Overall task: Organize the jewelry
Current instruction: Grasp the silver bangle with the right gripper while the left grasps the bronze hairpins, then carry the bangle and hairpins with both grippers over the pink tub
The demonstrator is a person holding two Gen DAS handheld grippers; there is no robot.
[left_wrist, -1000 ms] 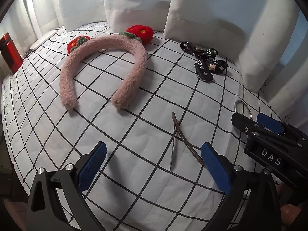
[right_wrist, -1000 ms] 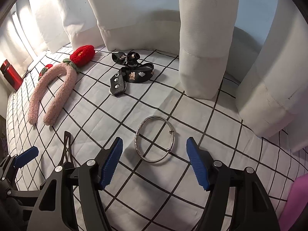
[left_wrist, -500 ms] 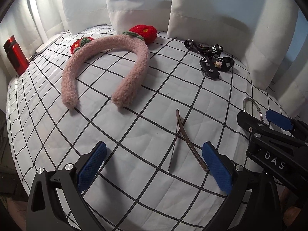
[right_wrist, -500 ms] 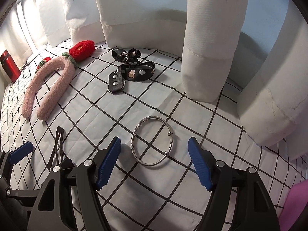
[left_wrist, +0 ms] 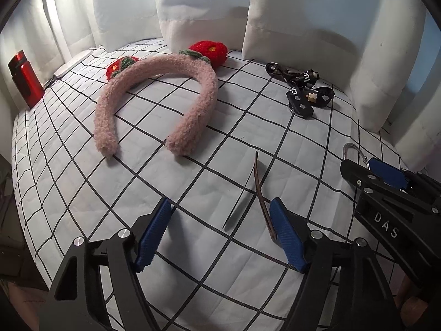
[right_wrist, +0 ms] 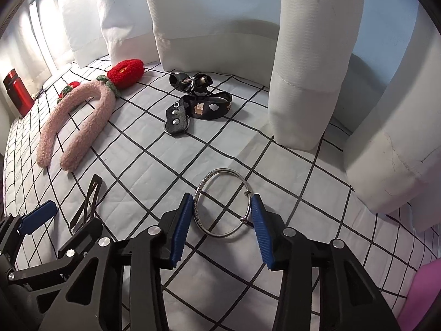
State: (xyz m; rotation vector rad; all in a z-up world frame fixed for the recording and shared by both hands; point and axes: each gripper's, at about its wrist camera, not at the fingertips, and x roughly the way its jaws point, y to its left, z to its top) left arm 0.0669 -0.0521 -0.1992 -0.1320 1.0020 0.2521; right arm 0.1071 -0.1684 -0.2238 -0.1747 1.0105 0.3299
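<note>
A silver bangle (right_wrist: 223, 201) lies on the checked bedsheet between the blue pads of my right gripper (right_wrist: 222, 227), whose jaws stand close on either side of it, still open. A thin brown hair clip (left_wrist: 263, 201) lies just ahead of my left gripper (left_wrist: 220, 234), next to its right pad; that gripper is open and empty. The clip also shows in the right wrist view (right_wrist: 89, 201). A pink fuzzy headband (left_wrist: 165, 102) with red flowers lies farther back. A black strap bracelet (left_wrist: 306, 93) lies at the back right.
White curtains (right_wrist: 308, 55) hang along the back and right edges of the bed. A red bottle (left_wrist: 24, 80) stands at the far left. The right gripper's body (left_wrist: 391, 201) sits close to the right of the left gripper.
Both grippers have narrowed their jaws. The right gripper has moved forward so that its pads flank the bangle. The left gripper has closed in beside the hair clip.
</note>
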